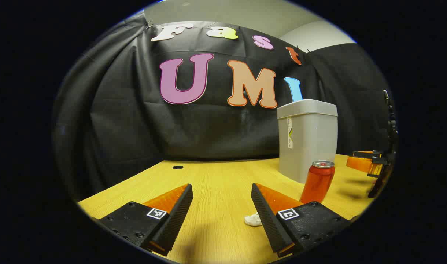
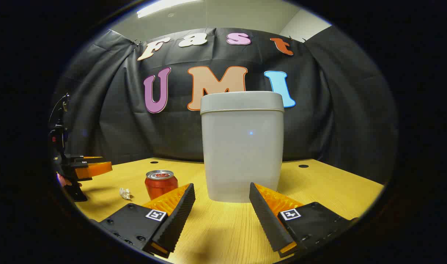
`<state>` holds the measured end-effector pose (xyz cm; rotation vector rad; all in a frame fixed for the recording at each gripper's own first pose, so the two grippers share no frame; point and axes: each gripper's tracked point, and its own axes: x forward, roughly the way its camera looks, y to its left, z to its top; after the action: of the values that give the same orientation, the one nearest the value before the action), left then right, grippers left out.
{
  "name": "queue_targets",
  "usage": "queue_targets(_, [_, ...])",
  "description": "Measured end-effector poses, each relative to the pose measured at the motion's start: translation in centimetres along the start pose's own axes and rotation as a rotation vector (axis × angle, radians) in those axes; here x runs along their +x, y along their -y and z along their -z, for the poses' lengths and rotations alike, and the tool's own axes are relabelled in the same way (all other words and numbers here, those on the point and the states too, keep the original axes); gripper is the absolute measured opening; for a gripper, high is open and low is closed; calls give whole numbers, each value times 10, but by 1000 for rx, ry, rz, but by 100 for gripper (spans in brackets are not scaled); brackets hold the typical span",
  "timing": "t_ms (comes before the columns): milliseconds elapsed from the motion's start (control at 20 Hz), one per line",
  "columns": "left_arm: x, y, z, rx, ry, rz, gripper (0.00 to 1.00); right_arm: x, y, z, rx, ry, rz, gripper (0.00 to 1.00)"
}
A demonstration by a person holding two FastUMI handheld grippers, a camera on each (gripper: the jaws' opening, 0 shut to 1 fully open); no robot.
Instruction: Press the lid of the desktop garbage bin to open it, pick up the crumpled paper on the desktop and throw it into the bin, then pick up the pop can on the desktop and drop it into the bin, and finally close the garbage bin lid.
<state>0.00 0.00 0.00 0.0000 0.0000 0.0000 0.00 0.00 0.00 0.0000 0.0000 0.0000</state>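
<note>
A grey garbage bin with its lid down stands on the wooden desktop, straight ahead of my right gripper, which is open and holds nothing. The same bin sits to the right in the left gripper view. A red pop can stands upright in front of it, just beyond my right finger. A small crumpled paper lies on the desk, partly hidden by that finger. My left gripper is open and holds nothing. The can and paper lie left of the bin.
The wooden desktop has cable holes near the back edge, another at the right. Black cloth walls close in the back and sides. The other gripper hovers at the far right of the left gripper view.
</note>
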Motion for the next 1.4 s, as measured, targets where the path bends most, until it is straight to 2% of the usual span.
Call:
queue_targets(350, [1,0,1,0,2,-3,92,-1,0,0,-1,1,0,97])
queue_targets(450, [1,-3,2,0,-1,-11,94,-1,0,0,-1,1,0,97])
queue_targets(700, [1,-11,1,3,1,-61,94,0,1,0,-2,0,7,97])
queue_targets(1300, [0,-9,0,2,6,-53,92,-2,6,0,-4,3,40,97])
queue_targets(1350, [1,-10,1,-1,4,-55,96,-1,8,0,-4,3,45,97])
queue_targets(1400, [1,-10,1,0,1,-55,94,-1,7,-1,-4,3,44,97])
